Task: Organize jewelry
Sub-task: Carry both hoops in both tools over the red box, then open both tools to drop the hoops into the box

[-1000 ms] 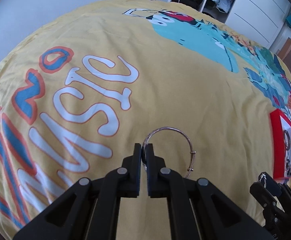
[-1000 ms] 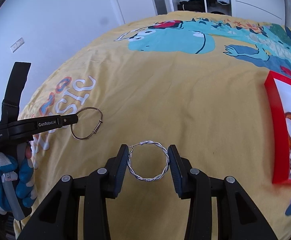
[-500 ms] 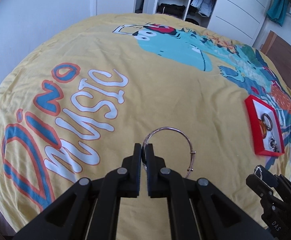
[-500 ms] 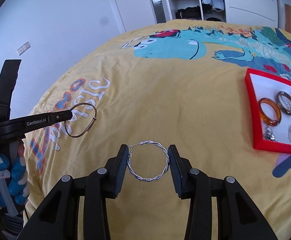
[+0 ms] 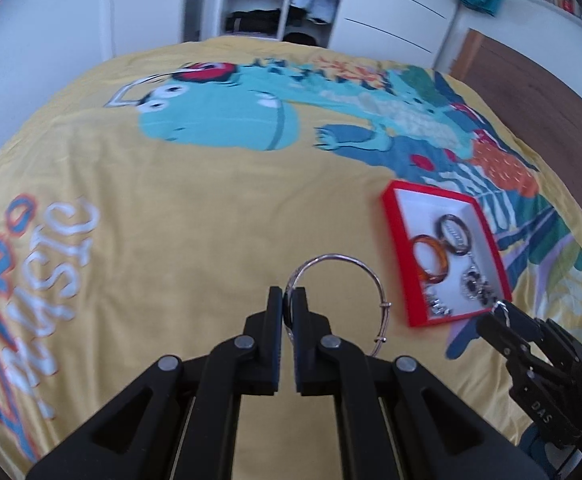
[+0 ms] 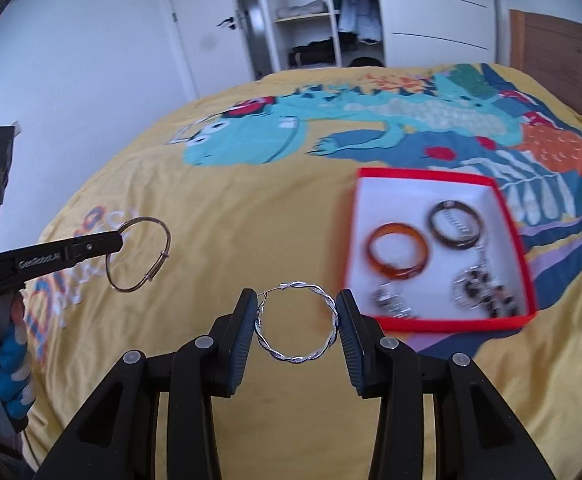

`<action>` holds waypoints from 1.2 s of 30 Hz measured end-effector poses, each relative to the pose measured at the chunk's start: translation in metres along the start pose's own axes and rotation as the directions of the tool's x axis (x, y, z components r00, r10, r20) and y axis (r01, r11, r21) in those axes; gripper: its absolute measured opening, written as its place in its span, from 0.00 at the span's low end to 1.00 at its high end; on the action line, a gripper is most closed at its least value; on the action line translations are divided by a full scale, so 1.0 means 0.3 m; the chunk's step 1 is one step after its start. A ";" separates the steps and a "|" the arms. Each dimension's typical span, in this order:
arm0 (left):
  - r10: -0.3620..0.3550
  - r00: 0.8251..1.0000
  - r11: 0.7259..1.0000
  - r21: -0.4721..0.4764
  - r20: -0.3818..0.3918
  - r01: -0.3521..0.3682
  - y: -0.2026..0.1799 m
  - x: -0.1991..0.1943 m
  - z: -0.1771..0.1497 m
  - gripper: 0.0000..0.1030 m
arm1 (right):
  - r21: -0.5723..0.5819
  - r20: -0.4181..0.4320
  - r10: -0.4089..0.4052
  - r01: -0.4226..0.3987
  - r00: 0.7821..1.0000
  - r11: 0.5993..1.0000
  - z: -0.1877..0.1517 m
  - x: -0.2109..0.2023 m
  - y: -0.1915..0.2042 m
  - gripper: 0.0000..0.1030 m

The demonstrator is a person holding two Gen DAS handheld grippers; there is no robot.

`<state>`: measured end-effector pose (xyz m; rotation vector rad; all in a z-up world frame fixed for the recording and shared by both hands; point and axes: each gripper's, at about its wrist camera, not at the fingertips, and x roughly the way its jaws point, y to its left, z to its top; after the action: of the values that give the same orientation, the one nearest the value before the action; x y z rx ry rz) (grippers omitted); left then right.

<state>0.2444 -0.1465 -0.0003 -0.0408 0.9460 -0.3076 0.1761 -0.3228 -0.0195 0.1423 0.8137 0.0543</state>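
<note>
The twisted silver hoop (image 6: pixel 295 328) sits clamped across its width between the fingers of the right gripper (image 6: pixel 297 322), held up over the yellow bedspread (image 6: pixel 251 200). The thin bangle (image 5: pixel 337 280) is pinched by its rim in the left gripper (image 5: pixel 288 308), fingers nearly together on the wire.

The red box (image 6: pixel 443 324) lies on the bed just ahead and right of the hoop, with an amber ring (image 6: pixel 397 252), a dark ring (image 6: pixel 455 224) and some blurry silver bits in it. The right wrist view shows the box almost head-on, plus the left gripper from the side with a blue and white glove (image 6: pixel 9 364) under it. The left wrist view only catches the right gripper's tip at the lower right corner. The bedspread left of the box is bare, and the box's far half is bare white.
</note>
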 end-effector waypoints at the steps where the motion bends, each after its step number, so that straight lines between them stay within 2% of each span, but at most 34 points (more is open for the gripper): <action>1: -0.017 1.000 1.000 0.019 -0.004 0.017 -0.059 0.035 0.026 0.04 | 0.008 -0.001 -0.013 0.013 1.000 1.000 0.013 0.013 -0.042 0.39; 8: -0.069 0.997 0.989 0.132 -0.033 0.073 -0.337 0.229 0.106 0.04 | 0.052 -0.039 -0.085 0.087 0.996 0.995 0.056 0.147 -0.286 0.39; 14: -0.016 0.998 0.979 0.201 -0.053 0.026 -0.480 0.417 0.139 0.04 | 0.065 -0.073 -0.097 0.101 0.993 0.993 0.069 0.248 -0.402 0.39; 21: 0.051 0.998 0.966 0.257 -0.046 -0.037 -0.542 0.545 0.166 0.04 | 0.046 -0.105 -0.073 0.078 0.992 0.996 0.075 0.341 -0.428 0.39; 32: 0.080 0.995 0.967 0.246 -0.057 -0.064 -0.551 0.608 0.175 0.06 | 0.056 -0.127 -0.078 0.086 0.989 0.995 0.074 0.412 -0.447 0.40; 33: 0.078 0.995 0.968 0.245 -0.060 -0.061 -0.549 0.608 0.177 0.06 | 0.059 -0.129 -0.075 0.083 0.989 0.995 0.074 0.410 -0.448 0.41; 36: 0.060 0.995 0.974 0.223 -0.075 -0.042 -0.542 0.605 0.184 0.06 | 0.057 -0.135 -0.084 0.092 0.987 0.994 0.076 0.407 -0.445 0.51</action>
<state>0.3483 -0.3578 -0.0843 0.2010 0.9873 -0.3679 0.2756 -0.4447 -0.1116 0.1637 0.9543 -0.0462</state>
